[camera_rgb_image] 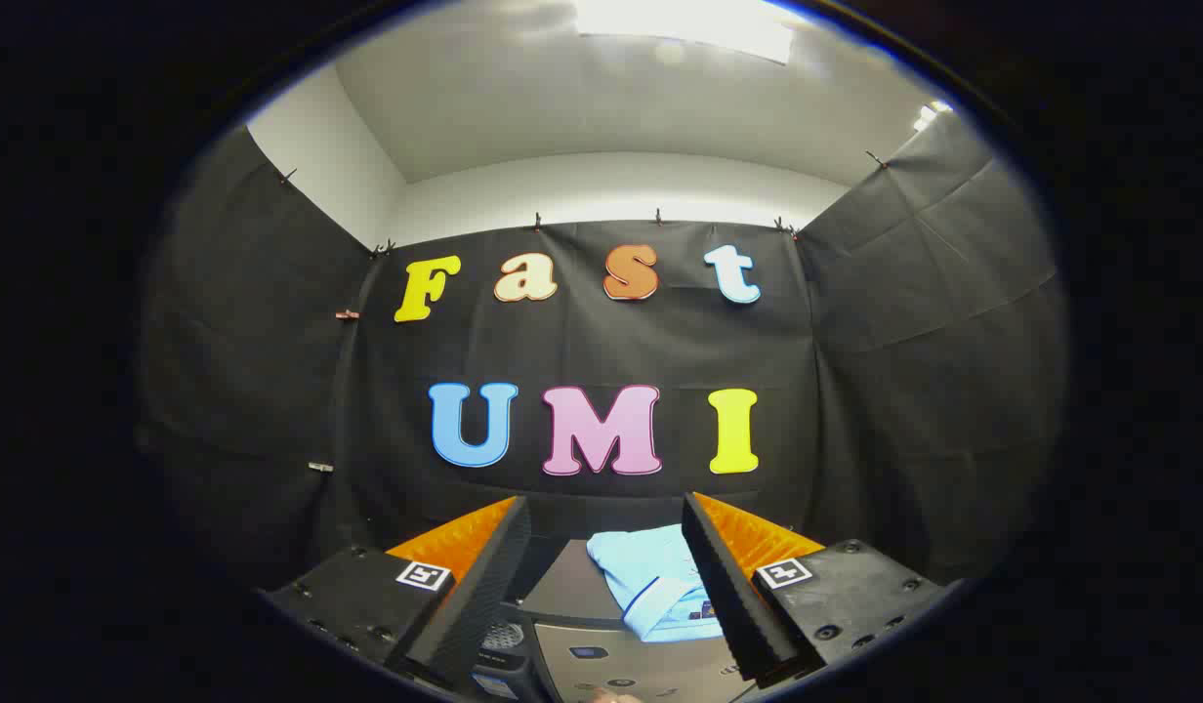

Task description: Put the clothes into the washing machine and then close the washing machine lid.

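Between my gripper [606, 586] fingers, which stand wide apart and hold nothing, I see a folded light-blue shirt [655, 581] toward one o'clock, lying on the grey washing machine [601, 659] top.

Gripper [601, 625] fingers spread apart, holding nothing. Folded light-blue shirt with dark trim [655, 581] lies between them, just ahead, on the grey washing machine top [572, 586].
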`<state>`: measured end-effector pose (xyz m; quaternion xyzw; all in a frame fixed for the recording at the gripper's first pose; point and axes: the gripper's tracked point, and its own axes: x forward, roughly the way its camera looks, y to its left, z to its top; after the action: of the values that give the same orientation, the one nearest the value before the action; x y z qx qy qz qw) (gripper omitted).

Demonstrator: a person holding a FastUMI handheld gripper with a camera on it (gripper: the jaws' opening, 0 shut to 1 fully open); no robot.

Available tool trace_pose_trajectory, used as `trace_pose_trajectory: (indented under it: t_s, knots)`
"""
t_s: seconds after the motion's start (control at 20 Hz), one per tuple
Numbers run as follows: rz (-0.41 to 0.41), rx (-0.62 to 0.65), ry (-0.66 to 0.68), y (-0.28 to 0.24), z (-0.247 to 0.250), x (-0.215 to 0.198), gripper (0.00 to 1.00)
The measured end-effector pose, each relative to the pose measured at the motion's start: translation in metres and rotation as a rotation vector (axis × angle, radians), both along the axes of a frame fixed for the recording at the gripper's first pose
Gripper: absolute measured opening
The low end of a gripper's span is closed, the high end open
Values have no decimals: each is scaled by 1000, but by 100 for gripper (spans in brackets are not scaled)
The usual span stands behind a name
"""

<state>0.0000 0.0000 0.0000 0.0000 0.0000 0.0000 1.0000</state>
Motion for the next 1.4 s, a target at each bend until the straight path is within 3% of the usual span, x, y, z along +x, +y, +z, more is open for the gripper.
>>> trace_pose_trajectory:
  t_s: [1.4]
  knots:
    - [-51,-35,44,-18,-9,-3,98]
